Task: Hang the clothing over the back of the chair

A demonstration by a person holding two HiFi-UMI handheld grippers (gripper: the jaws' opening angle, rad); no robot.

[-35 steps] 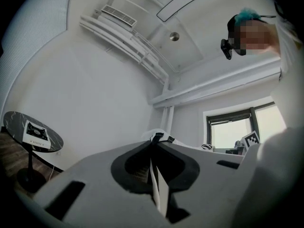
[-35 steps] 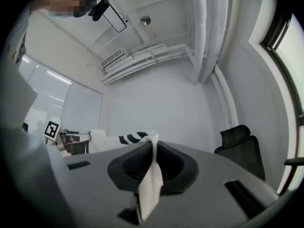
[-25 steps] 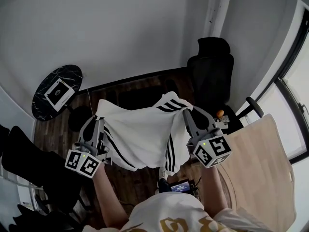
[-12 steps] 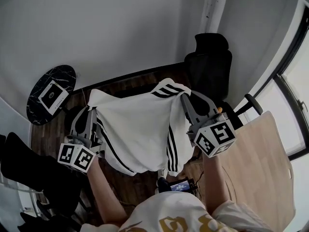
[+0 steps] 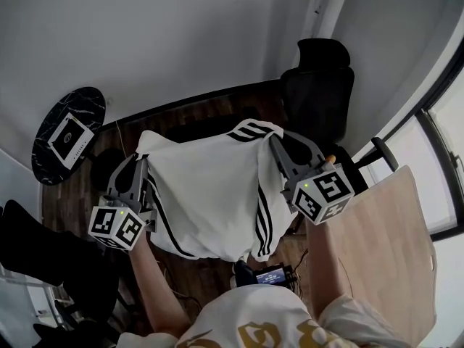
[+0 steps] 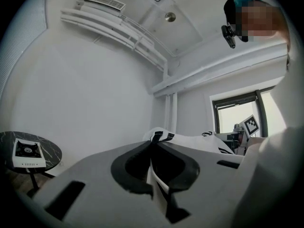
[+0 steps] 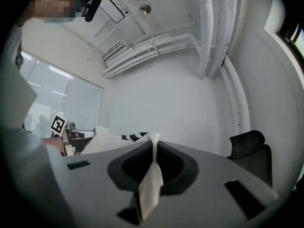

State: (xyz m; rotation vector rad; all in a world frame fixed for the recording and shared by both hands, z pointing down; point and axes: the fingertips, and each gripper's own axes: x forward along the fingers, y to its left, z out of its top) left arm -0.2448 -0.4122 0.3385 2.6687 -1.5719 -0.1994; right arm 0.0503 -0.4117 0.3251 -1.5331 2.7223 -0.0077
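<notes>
Ahead, clothing [image 5: 210, 194] edge near chair [image 5: 317, 96]

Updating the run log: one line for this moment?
left tongs: shut on shirt | right tongs: shut on shirt | shirt: spread between them | chair: bare

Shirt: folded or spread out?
Spread: the shirt hangs stretched between the left tool and right tool, each pinching a top corner.

The left gripper [image 5: 142, 162] and right gripper [image 5: 275, 139] are matte grey with long tapering jaws whose inner faces show black-rimmed hollows. Each carries a white cube [image 5: 324, 193] printed with black square markers and lit by a small green light. The person wears a white top [image 5: 250, 323] with a gold pattern
</notes>
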